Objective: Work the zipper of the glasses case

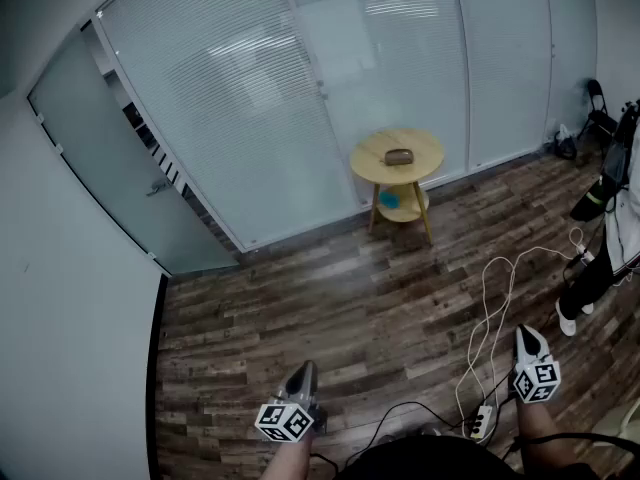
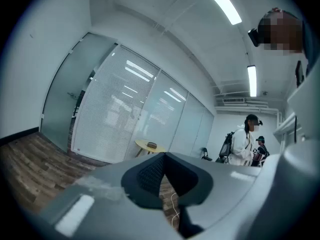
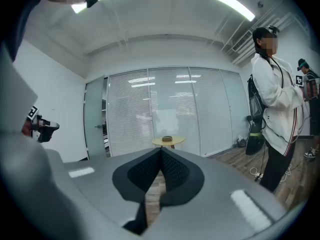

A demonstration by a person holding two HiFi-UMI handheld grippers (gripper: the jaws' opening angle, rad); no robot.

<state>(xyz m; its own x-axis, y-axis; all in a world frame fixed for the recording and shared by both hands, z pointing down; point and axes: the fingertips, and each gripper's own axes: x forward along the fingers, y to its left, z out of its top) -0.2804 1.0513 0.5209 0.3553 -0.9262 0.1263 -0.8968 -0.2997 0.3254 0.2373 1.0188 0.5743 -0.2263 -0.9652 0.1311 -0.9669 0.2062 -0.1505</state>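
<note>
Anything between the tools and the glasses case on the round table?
Nothing visible blocks the way. Bare wood floor runs from the left tool and right tool to the table holding the glasses case. White cables lie by the right tool, and a person stands off to the right.

Office: frosted glass partition walls (image 1: 300,78), ceiling strip lights (image 2: 220,4).

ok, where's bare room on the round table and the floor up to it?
The round light-wood side table is bare around the dark oval glasses case at its centre; its lower shelf holds a blue item. The dark plank floor ahead is free; white cables and a person crowd the right.
</note>
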